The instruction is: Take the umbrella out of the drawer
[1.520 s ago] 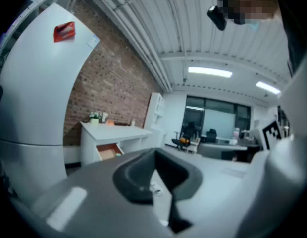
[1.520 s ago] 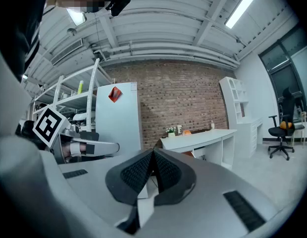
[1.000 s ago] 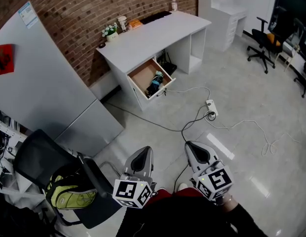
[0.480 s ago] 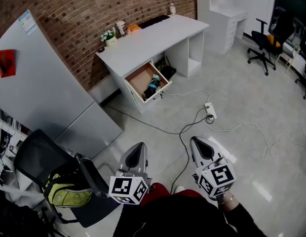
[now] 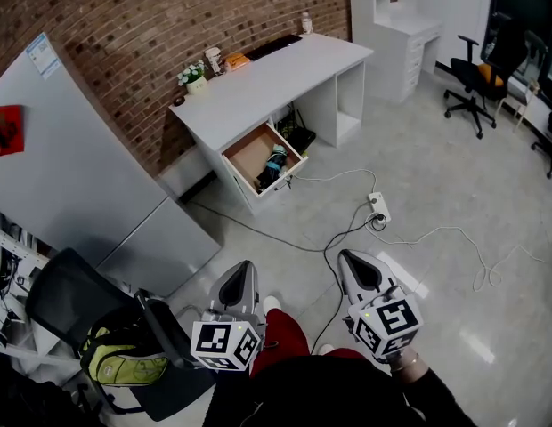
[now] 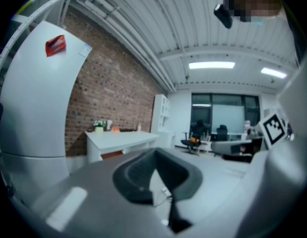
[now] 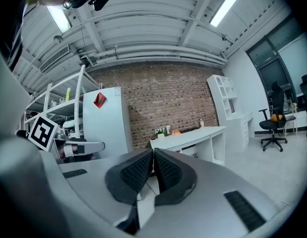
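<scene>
A white desk [image 5: 258, 87] stands against the brick wall, with its wooden drawer [image 5: 249, 152] pulled open. Inside the drawer lies a dark umbrella [image 5: 273, 165] with a teal part. Both grippers are held low in the head view, far from the drawer. My left gripper [image 5: 241, 275] is shut with nothing in it. My right gripper [image 5: 353, 265] is shut and empty too. In the left gripper view the desk [image 6: 121, 138] shows small at the left, and the jaws [image 6: 154, 175] meet. In the right gripper view the pads [image 7: 153, 168] press together before the desk [image 7: 193, 135].
A tall white fridge [image 5: 71, 167] stands left of the desk. A black chair with a yellow-green backpack [image 5: 125, 356] is at the lower left. A power strip [image 5: 377, 208] and cables [image 5: 436, 238] lie on the floor. Office chairs [image 5: 476, 78] stand at the far right.
The view has pulled back a little: the desk and open drawer sit higher and smaller in the head view. A red-trousered leg has stepped forward between the grippers.
</scene>
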The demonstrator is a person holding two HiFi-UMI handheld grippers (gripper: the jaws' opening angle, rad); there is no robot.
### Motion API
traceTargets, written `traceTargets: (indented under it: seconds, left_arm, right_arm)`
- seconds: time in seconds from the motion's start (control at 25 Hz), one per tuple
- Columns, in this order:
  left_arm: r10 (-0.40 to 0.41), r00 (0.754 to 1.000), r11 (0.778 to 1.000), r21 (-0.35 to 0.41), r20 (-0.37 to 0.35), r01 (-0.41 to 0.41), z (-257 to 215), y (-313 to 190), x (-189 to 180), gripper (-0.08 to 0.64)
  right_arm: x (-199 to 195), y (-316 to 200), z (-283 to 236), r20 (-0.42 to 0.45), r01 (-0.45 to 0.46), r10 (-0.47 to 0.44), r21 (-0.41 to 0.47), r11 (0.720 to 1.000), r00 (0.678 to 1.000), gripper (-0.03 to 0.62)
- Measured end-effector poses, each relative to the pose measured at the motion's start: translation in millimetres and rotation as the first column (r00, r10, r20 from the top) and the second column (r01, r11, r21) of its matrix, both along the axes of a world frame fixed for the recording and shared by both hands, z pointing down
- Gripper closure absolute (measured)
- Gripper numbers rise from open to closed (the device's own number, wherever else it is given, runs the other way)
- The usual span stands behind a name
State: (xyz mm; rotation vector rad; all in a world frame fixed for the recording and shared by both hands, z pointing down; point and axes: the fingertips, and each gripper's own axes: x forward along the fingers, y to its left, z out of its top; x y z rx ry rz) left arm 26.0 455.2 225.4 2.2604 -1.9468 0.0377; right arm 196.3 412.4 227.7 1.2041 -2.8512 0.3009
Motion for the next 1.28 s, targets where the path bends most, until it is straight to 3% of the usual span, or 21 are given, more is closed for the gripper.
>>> traceTargets:
  seconds: [0.4,0.68,1.0,1.28]
  left_arm:
    - [0.031,0.999,0.999,-0.025,-0.019,-0.032,14.7,-68.1,-50.6,0.558]
    - [0.049,0.998,0.995,-0.089,-0.035,-0.052,33.3,-124.2,-106.9,0.558]
    - [0.074,0.996,0.992,-0.102,-0.043,-0.078,39.3,-175.2,-175.5,0.557]
    - [0.082,0.995,0.991,-0.103,-0.061,-0.088,45.6,-204.8,-223.6,0.557]
  right_arm:
    - [-52.2,-58.0,9.7,-0.015,-0.016,0.016,-0.040,0.999,1.000,0.584]
    - [-114.4,-106.5,22.2,-0.043,-0.009,0.005,-0.093,0.996,0.999,0.584]
    - [-192.8,-151.8,29.1,-0.072,0.005,-0.014,-0.125,0.992,0.997,0.584]
    - [-238.6,-182.9,32.2,-0.083,-0.016,0.005,-0.132,0.991,0.997,0.584]
